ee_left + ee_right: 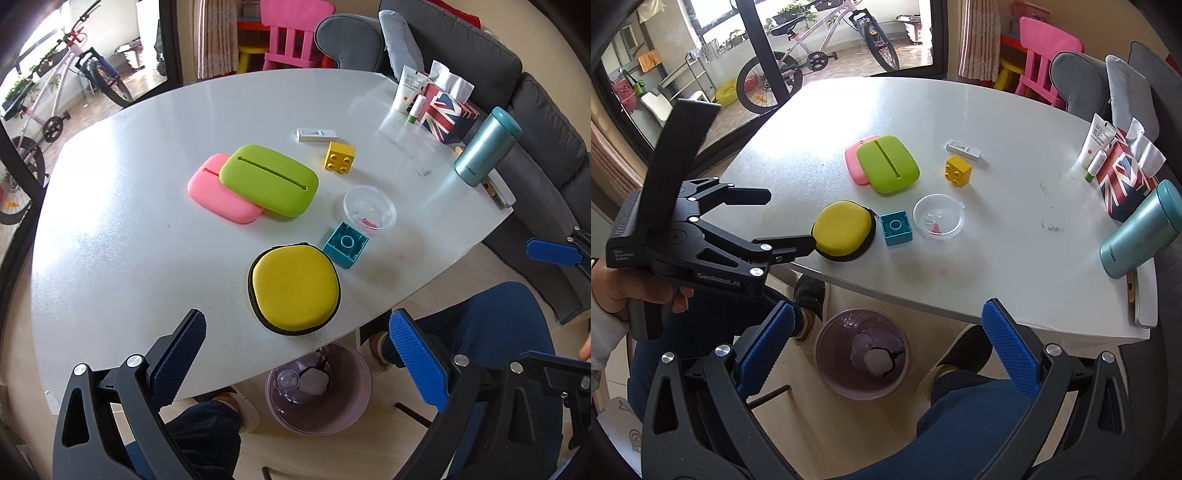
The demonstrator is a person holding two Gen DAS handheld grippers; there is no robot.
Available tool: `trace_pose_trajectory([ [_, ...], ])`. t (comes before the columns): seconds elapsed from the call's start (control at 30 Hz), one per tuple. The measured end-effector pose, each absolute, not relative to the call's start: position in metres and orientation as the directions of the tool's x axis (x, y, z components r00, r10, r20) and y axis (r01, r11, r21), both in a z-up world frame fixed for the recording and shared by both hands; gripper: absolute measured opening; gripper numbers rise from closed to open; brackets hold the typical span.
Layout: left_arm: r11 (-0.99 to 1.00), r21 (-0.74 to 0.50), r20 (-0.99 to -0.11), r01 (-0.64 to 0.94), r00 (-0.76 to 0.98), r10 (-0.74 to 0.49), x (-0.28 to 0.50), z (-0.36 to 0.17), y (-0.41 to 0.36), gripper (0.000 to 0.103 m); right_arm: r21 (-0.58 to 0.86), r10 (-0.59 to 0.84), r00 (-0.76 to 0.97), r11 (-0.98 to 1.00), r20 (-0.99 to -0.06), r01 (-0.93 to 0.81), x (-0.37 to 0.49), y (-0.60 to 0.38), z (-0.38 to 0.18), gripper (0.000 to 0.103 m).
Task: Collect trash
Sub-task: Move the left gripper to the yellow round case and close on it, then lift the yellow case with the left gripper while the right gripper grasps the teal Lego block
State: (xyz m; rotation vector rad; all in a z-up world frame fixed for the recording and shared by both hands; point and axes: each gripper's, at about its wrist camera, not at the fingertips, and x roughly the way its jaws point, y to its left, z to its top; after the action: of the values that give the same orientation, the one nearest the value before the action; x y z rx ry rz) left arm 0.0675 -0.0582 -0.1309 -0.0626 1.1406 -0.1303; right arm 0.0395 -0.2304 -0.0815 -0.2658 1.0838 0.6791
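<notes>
Right wrist view: clear cup (pixel 938 218) lies ahead on table, nearer wide-open right gripper (pixel 886 339); left gripper (pixel 790 225) also open.

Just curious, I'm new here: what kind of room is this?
Most likely a family living room: a grey sofa beside the white table, a child's pink chair, and a bicycle outside the glass door.

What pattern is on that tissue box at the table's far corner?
A Union Jack flag print in red, white and blue on the tissue box, clearest in the left wrist view.
</notes>
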Motion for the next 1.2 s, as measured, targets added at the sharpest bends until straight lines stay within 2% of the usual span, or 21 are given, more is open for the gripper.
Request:
trace_pose_trajectory([
  [0.33,0.996,-0.084,-0.944,0.035,0.317,-0.091,0.099,-0.176,-0.065,0.096,0.128,0.372,0.296,0.786,-0.88,-0.605,0.045,-0.241,-0.083,0.1],
  [0.73,0.997,-0.077,-0.954,0.008,0.291,-0.076,0.109,-0.196,-0.063,0.095,0.135,0.369,0.291,0.792,-0.883,-0.595,0.049,-0.245,-0.088,0.1],
  [0.93,0.997,-0.079,-0.949,0.023,0.303,-0.082,0.108,-0.196,-0.066,0.076,0.141,0.37,0.286,0.794,-0.884,-0.591,0.052,-0.245,-0.092,0.1],
  [1.2,0.995,-0.094,-0.942,0.013,0.322,-0.094,0.103,-0.19,-0.058,0.074,0.143,0.372,0.284,0.793,-0.884,-0.592,0.056,-0.24,-0.094,0.1],
])
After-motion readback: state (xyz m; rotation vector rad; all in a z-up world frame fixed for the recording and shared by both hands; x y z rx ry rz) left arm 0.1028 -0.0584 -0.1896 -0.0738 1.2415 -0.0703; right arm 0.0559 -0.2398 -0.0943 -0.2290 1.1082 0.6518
